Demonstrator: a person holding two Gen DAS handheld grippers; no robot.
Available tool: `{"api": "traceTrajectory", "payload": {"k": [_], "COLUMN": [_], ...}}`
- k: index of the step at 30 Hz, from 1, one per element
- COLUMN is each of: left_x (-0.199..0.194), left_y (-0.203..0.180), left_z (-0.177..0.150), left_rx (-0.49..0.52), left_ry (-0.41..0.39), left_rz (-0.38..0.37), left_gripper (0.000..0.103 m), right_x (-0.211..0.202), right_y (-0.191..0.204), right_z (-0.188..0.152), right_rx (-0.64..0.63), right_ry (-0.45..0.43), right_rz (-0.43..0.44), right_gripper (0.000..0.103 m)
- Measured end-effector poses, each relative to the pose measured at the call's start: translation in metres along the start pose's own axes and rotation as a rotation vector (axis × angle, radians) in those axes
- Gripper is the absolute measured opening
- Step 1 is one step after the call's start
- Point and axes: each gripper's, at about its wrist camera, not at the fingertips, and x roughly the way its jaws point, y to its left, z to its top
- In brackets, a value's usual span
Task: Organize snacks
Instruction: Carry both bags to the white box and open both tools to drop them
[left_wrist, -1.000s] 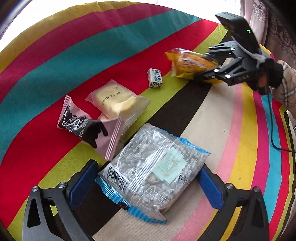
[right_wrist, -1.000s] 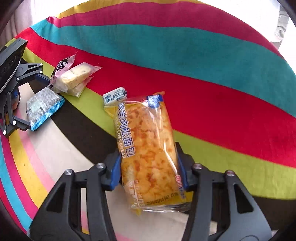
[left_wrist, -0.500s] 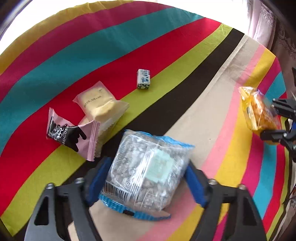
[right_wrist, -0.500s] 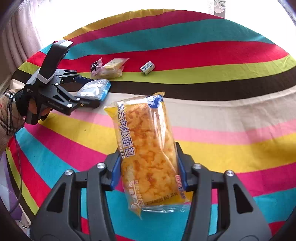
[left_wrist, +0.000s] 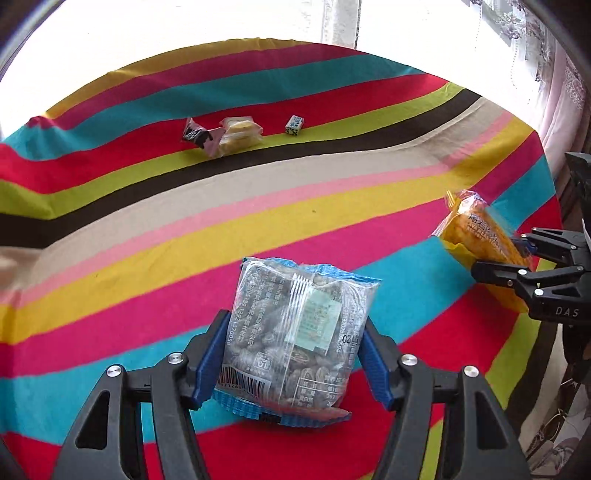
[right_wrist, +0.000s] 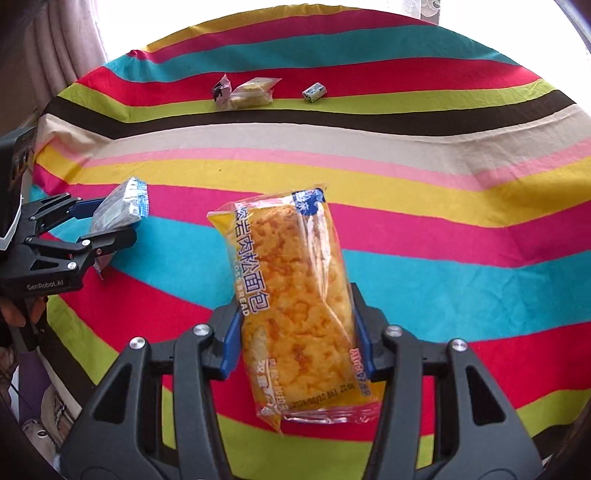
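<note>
Two grippers: each closed on one snack packet, both held above the striped tablecloth (left_wrist: 155, 236).
Left gripper (left_wrist: 295, 354): blue-padded jaws set moderately apart, pressing both sides of the clear, blue-edged plastic packet of dark nuts (left_wrist: 295, 328); packet upright between the pads, barcode end nearest the camera.
Right gripper (right_wrist: 297, 332): jaws likewise partly closed, clamping the lower half of the long yellow-trimmed clear packet of golden floss bread (right_wrist: 295, 295); upper half projects beyond the fingertips.
Cross view, right edge: right gripper and bread packet appear right of the nut packet, well apart from it.
Cross view, left edge: left gripper with nut packet appears at the left.
Far side of cloth: pink-and-black wrapped snack (left_wrist: 199, 136) touching the clear-wrapped pale yellow cake (left_wrist: 240, 133); small white-and-blue wrapped candy (left_wrist: 294, 125) near, to their right.
</note>
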Motion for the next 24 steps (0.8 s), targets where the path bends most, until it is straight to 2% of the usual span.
{"api": "traceTrajectory", "payload": {"k": [7, 16, 24], "left_x": [-0.033, -0.066, -0.084], "left_y": [-0.008, -0.014, -0.018], "left_z": [-0.046, -0.085, -0.105], "left_rx": [-0.092, -0.118, -0.131], "left_ry": [0.001, -0.005, -0.017], "left_rz": [0.034, 0.053, 0.051], "left_gripper": [0.066, 0.066, 0.066], "right_x": [-0.016, -0.031, -0.041], "right_y": [0.022, 0.050, 0.079], "right_z": [-0.021, -0.030, -0.038], "right_rx": [-0.020, -0.074, -0.129], "right_ry": [0.006, -0.011, -0.009], "right_rz": [-0.004, 0.013, 0.016], "right_gripper": [0.053, 0.053, 0.053]}}
